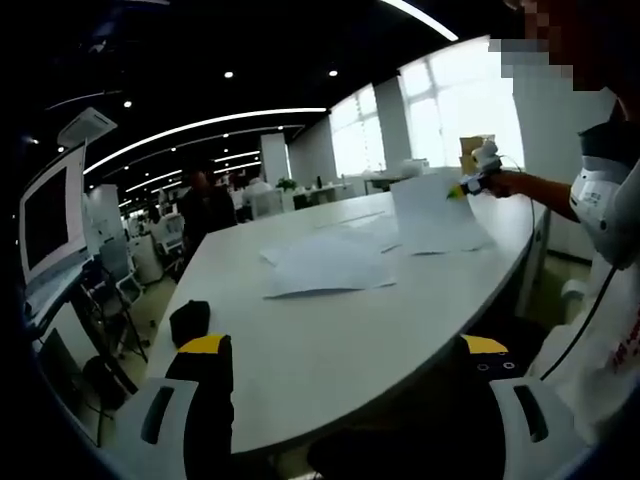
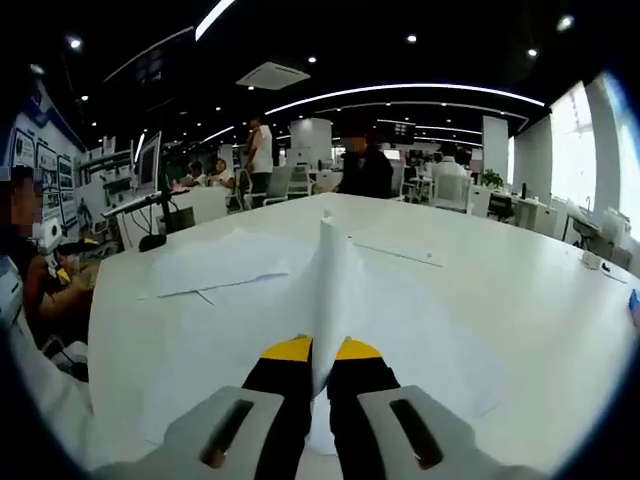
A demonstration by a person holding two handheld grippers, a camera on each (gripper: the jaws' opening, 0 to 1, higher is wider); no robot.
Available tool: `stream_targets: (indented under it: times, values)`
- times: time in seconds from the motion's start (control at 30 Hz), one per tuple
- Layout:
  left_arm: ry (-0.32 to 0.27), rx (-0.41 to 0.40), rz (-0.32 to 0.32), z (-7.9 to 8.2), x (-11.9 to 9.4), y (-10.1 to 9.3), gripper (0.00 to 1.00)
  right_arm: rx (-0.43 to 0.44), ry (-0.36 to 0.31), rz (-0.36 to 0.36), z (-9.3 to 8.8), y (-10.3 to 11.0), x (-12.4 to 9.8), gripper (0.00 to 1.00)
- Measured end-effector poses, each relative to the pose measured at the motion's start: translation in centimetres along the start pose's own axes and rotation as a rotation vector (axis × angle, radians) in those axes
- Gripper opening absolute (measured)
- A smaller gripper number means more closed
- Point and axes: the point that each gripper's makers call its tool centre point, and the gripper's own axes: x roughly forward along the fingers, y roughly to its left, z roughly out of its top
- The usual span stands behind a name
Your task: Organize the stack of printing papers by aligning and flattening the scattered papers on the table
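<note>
My right gripper [image 2: 320,362] clamps a raised paper sheet [image 2: 335,290] at centre frame; my left gripper [image 1: 345,365] stands wide open, empty, low over the table [image 1: 330,350].

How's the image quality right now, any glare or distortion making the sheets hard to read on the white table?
Left gripper view: bright windows behind the lifted sheet wash out that corner, and the loose papers barely contrast with the table. Right gripper view: even ceiling light; the held sheet stands edge-on between the right gripper jaws, its base blurred; fisheye bends the table edge in both.
</note>
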Motion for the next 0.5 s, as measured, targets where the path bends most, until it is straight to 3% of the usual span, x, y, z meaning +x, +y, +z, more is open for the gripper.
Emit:
stream_targets:
  times: [0.5]
  values:
    - [-0.010, 0.000, -0.019, 0.5, 1.2, -0.2, 0.94, -0.025, -0.022, 0.018, 1.8, 0.5, -1.1, 0.00]
